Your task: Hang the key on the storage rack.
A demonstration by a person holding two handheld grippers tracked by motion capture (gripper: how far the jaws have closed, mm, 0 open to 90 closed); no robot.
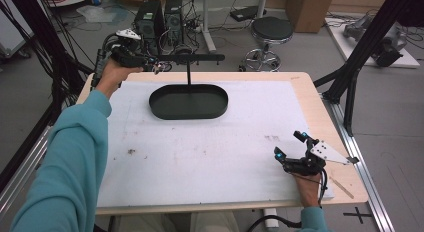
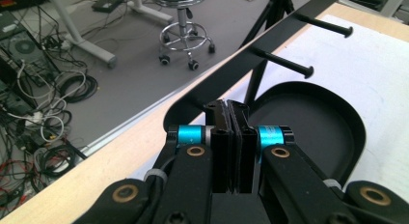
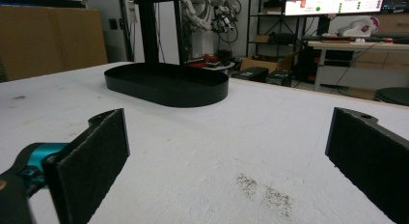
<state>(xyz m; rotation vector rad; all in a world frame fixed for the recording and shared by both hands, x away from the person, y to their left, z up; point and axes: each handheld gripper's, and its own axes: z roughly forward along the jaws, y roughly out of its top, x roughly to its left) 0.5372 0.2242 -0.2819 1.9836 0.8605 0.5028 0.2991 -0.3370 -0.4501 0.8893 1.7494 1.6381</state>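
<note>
A black oval tray (image 1: 188, 103) lies on the white mat at the back of the table, with a thin post (image 1: 188, 74) rising from it to a horizontal black bar (image 1: 192, 57). Two pegs (image 2: 283, 63) stick out of that bar (image 2: 270, 45). My left gripper (image 1: 156, 67) is held up at the bar's left end, above the table's back left corner. Its jaws are pressed shut (image 2: 232, 115) just short of the bar, with nothing visible between them. My right gripper (image 1: 290, 145) rests low over the front right of the mat, wide open and empty (image 3: 231, 151), facing the tray (image 3: 166, 84).
The white mat (image 1: 210, 152) covers most of the wooden table (image 1: 320, 112) and has small dark smudges (image 3: 265, 192). Beyond the back edge are a stool (image 1: 270, 37), computer towers (image 1: 150, 19) and cables on the floor. Black frame legs (image 1: 350, 77) stand at the right.
</note>
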